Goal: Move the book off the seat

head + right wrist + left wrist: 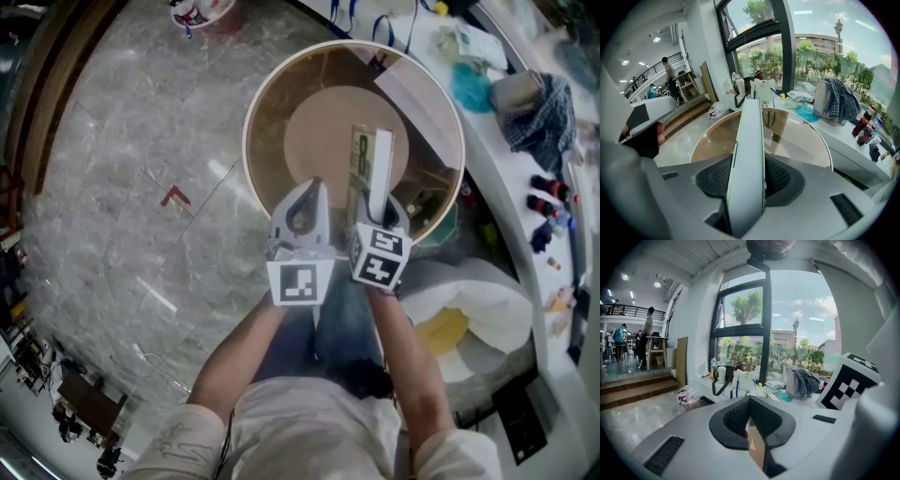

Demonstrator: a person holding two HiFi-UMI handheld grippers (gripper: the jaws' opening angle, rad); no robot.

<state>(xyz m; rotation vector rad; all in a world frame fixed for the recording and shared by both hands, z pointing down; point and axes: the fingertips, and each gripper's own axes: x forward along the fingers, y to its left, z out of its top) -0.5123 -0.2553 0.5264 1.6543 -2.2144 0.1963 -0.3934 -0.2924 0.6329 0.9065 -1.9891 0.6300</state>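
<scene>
My right gripper (379, 208) is shut on a thin book (371, 164) with a pale cover and green edges. It holds the book upright over the round glass table (249, 141). In the right gripper view the book (750, 140) stands edge-on between the black pads, with the table's rim (824, 140) beyond it. My left gripper (313, 187) is just to the left, fingertips together and holding nothing. In the left gripper view its jaws (751, 401) meet, with only a thin brown sliver showing between the pads. A white cushioned seat (487, 295) lies at the lower right.
A curved white counter (506, 159) on the right carries a plaid cloth (548, 112), a teal cloth (472, 87) and bottles (547, 208). A small bin (202, 13) stands on the marble floor at the top. Steps and people show far left in the gripper views.
</scene>
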